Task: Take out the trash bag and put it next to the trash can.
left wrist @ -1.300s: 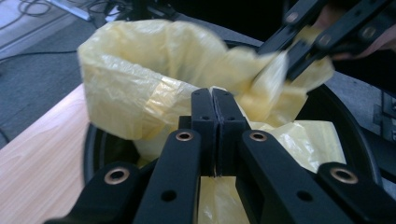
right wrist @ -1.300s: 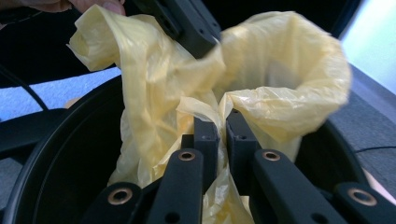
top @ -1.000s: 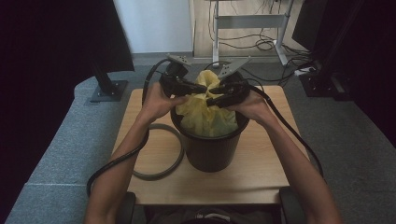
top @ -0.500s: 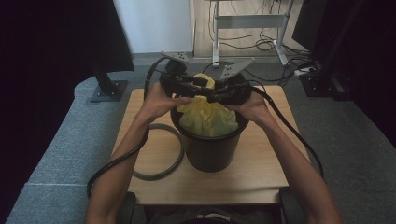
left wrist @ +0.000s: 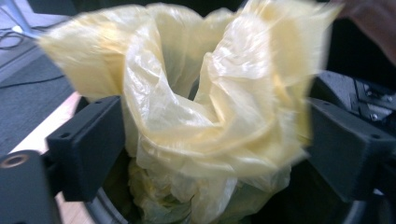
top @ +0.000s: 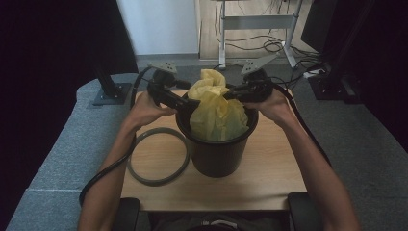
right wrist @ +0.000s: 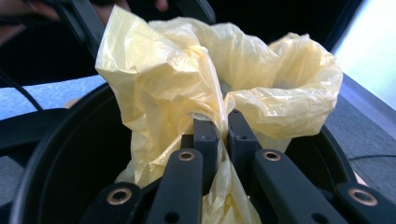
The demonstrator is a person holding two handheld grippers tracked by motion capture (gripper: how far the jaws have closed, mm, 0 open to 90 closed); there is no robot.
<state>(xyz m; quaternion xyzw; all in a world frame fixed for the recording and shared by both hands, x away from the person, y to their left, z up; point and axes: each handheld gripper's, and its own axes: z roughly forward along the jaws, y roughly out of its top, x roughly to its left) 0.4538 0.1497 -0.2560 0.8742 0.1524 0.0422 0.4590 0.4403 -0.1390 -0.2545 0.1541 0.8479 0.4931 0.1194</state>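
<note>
A grey ring (top: 159, 156) lies flat on the wooden table (top: 269, 178), just beside the container's base on the left. Grey carpet (top: 62, 144) surrounds the table. Beyond it stands a metal desk frame (top: 257, 24) over loose floor cables (top: 274, 47). A dark stand base (top: 111, 93), possibly a monitor foot, sits at far left.

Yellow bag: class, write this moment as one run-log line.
yellow bag in black bin | right gripper shut on it | left gripper jaws just opened, bag between | ring on table
</note>
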